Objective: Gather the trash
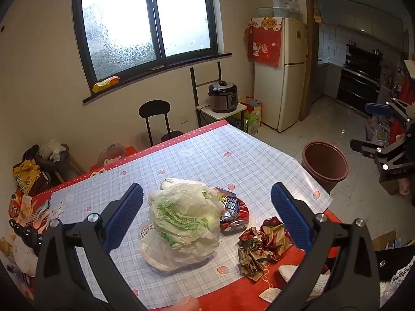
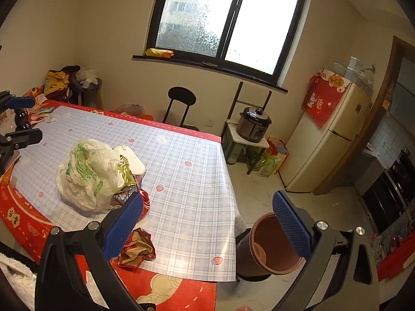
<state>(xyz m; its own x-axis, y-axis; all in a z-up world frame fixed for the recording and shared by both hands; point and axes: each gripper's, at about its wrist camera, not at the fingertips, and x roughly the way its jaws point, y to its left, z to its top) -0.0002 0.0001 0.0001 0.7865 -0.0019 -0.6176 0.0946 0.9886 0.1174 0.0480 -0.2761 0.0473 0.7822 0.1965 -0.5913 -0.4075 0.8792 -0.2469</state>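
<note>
A crumpled white and green plastic bag [image 1: 184, 220] lies on the checked tablecloth [image 1: 207, 155]. A crushed red can and foil wrapper [image 1: 233, 215] lie against its right side. A crumpled gold and red wrapper [image 1: 262, 246] lies near the table's front edge. My left gripper [image 1: 207, 217] is open and empty, its jaws spread on either side of the bag, above it. My right gripper [image 2: 207, 225] is open and empty, over the table's right edge; the brown trash bin [image 2: 262, 248] stands on the floor below it. The bag [image 2: 96, 173] and gold wrapper [image 2: 140, 248] also show in the right wrist view.
A black chair [image 1: 155, 119] stands at the table's far side. A pressure cooker [image 1: 223, 97] sits on a small stand beside a cream fridge [image 1: 282, 77]. Bags and clutter [image 1: 31, 171] pile at the table's left. A white towel [image 1: 288, 269] lies at the front edge.
</note>
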